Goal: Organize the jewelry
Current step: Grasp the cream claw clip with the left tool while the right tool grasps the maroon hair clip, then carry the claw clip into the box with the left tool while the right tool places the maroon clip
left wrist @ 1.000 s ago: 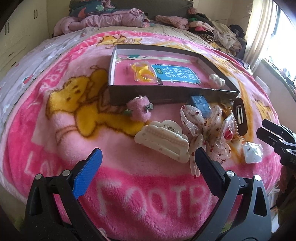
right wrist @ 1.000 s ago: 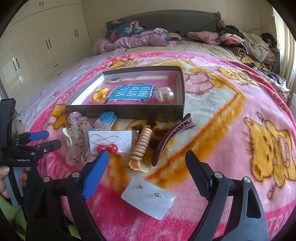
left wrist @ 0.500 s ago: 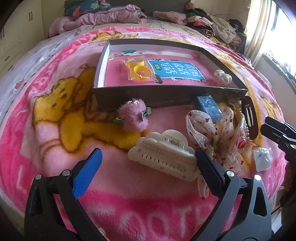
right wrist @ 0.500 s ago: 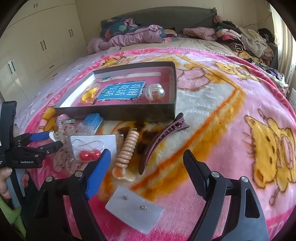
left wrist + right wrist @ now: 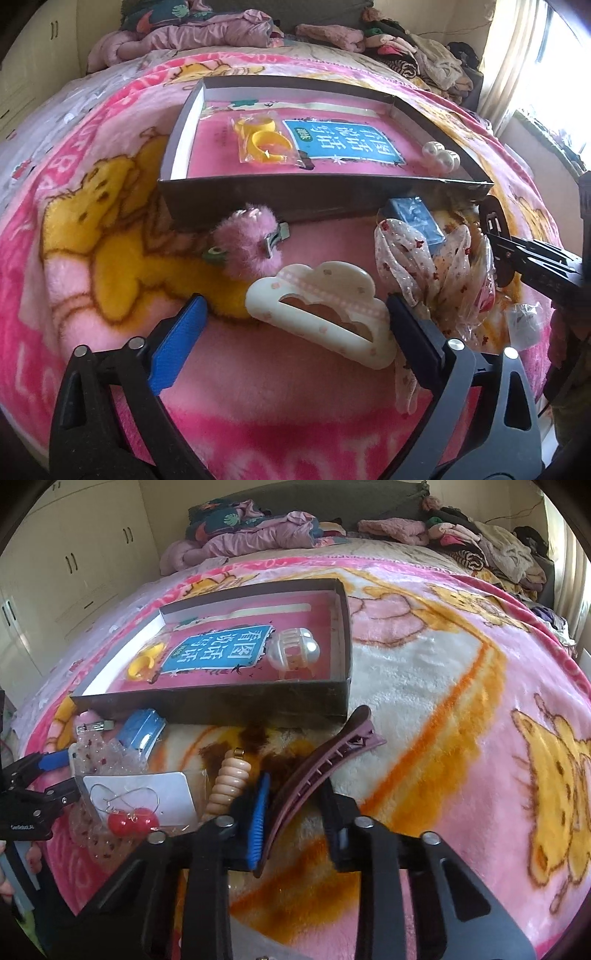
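Jewelry and hair pieces are lying scattered on a pink cartoon blanket [image 5: 110, 236] in front of one shallow dark box [image 5: 332, 192]. Through the left wrist view, one cream cloud-shaped claw clip [image 5: 321, 314] is sitting between the fingers of the left gripper [image 5: 295, 325], whose jaws are standing wide apart and have just been narrowing slightly, the right finger looking just beside the clip's end. One fluffy pink clip [image 5: 251, 243], one sheer dotted bow [image 5: 424, 266] and one blue clip [image 5: 413, 214] are lying nearby; inside the box are lying one bagged pair of yellow rings [image 5: 266, 144] and one pearl piece [image 5: 441, 155]. Through the right wrist view, the right gripper [image 5: 295, 812] has just been closing and is clamping one long maroon clip [image 5: 321, 768], which is angling up toward the box. Beside it are lying one beige ridged clip [image 5: 231, 779] and one card holding two red ball earrings [image 5: 133, 821].
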`<state>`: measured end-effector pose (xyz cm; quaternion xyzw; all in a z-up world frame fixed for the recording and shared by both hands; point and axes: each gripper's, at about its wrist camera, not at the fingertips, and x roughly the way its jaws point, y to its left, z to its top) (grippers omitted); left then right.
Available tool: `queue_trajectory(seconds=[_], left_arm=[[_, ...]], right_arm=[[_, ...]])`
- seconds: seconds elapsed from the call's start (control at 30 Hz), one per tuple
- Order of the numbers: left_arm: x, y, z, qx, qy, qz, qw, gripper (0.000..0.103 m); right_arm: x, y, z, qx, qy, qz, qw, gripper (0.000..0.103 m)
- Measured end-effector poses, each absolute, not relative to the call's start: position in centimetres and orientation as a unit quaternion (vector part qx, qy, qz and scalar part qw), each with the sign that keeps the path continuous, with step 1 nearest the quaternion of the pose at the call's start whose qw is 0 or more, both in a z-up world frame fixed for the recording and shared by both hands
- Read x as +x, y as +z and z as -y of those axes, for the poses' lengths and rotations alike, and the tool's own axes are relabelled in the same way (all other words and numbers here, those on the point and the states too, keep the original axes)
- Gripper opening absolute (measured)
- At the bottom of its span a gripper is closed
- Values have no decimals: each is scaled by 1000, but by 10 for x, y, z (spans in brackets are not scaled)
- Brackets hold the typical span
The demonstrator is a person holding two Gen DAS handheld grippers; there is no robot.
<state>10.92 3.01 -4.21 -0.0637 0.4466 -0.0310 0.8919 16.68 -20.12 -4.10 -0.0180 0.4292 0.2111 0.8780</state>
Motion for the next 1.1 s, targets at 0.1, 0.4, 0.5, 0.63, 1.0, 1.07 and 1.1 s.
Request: queue_trajectory(seconds=[0.1,0.4,0.5,0.63,1.0,1.07,1.1], left_arm=[[110,-42,-30,-66,-39,-443,893,75],[100,-38,-37,-86,-50,-440,892,63],[94,-37,-42,-91,-46,-440,892,63],[85,-34,-47,-97,-41,-438,893,63],[72,-19,-60,-110,-28,-425,898,63],[71,-16,-63,-113,-25,-422,899,63],[70,-15,-65,-114,-23,-420,900,63]], right_arm=[[167,-42,205,-13,213,-428,878,23],[161,-39,216,-5,209,-424,881,15],[159,-37,219,-3,208,-424,882,14],[155,-35,224,-1,205,-421,883,12],[136,-8,225,-4,221,-394,892,10],[134,-2,221,-9,227,-388,893,10],[133,1,219,-9,231,-385,894,10]])
